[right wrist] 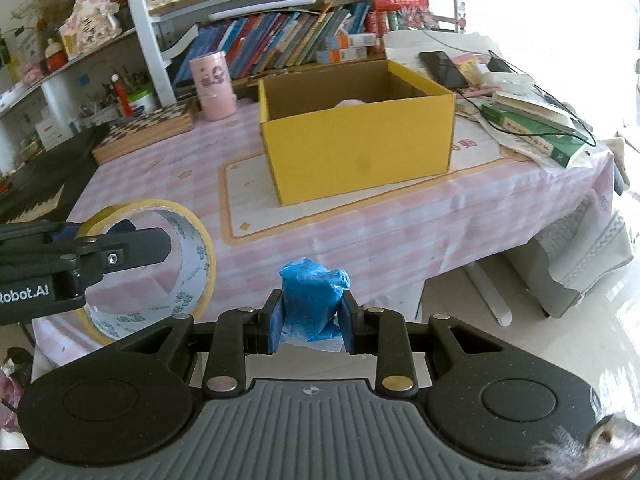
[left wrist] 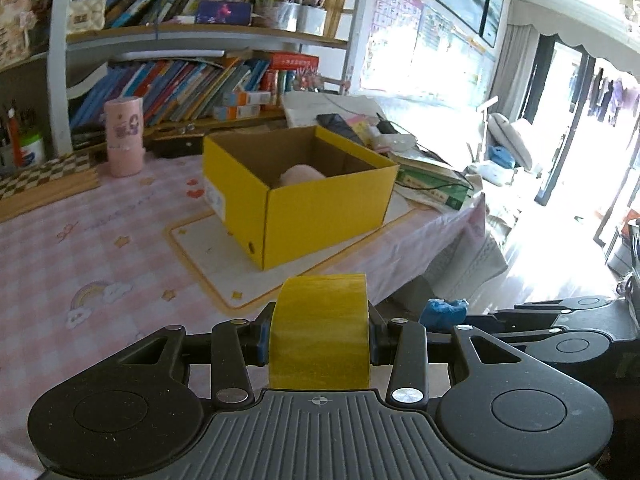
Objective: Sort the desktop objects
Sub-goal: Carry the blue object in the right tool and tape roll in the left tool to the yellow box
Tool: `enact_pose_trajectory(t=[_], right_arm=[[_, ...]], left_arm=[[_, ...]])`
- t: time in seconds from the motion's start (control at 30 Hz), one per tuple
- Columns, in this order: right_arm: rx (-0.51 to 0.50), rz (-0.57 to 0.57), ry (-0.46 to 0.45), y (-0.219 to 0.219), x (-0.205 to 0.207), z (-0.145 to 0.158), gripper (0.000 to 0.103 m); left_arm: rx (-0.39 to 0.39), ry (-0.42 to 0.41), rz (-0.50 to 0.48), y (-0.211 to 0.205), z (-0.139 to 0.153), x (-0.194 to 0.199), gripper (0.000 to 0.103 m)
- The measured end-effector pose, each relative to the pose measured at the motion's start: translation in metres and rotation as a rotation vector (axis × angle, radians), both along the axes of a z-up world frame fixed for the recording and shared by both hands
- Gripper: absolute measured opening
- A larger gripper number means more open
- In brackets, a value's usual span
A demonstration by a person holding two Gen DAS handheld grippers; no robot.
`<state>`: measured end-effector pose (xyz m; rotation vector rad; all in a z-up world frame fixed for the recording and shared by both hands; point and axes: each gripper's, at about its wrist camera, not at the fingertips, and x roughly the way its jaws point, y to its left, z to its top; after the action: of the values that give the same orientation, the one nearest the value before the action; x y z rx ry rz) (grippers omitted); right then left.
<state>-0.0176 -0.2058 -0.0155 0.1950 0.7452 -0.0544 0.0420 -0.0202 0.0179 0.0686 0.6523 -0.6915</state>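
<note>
My left gripper (left wrist: 318,334) is shut on a yellow tape roll (left wrist: 320,328), held edge-on above the table's front edge. The roll (right wrist: 160,256) and the left gripper's fingers (right wrist: 136,250) also show at the left of the right wrist view. My right gripper (right wrist: 310,320) is shut on a crumpled blue plastic packet (right wrist: 312,300), held off the table's front edge; the packet also shows in the left wrist view (left wrist: 444,312). An open yellow cardboard box (left wrist: 320,200) (right wrist: 360,148) stands on a white mat, with a pink object (left wrist: 300,174) inside.
A pink cylinder (right wrist: 214,84) and a chessboard (right wrist: 148,128) stand at the table's back left. Books, a phone (right wrist: 442,68) and cables lie at the right. Bookshelves rise behind. The table's front edge (right wrist: 400,260) drops to the floor.
</note>
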Motion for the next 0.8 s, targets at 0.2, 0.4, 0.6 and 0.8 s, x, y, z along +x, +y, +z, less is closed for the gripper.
enact_pose_trajectory(t=[0.2,0.4,0.6,0.8], right_arm=[[0.006,-0.009,0.013,-0.024,0.010,-0.001,0.026],[0.019,-0.030,0.031,-0.057,0.025,-0.004,0.026],[0.024,-0.035,0.035,-0.095,0.046,-0.004,0.026],[0.027,-0.024,-0.006,-0.136,0.072,0.002,0.026]], left_arm=[[0.004,0.027,-0.007,-0.024,-0.002,0.013,0.040],[0.014,0.044,-0.036,-0.059,-0.005,0.029,0.040],[0.013,0.047,-0.048,-0.097,-0.007,0.048,0.040],[-0.006,0.007,-0.009,-0.133,0.002,0.074,0.040]])
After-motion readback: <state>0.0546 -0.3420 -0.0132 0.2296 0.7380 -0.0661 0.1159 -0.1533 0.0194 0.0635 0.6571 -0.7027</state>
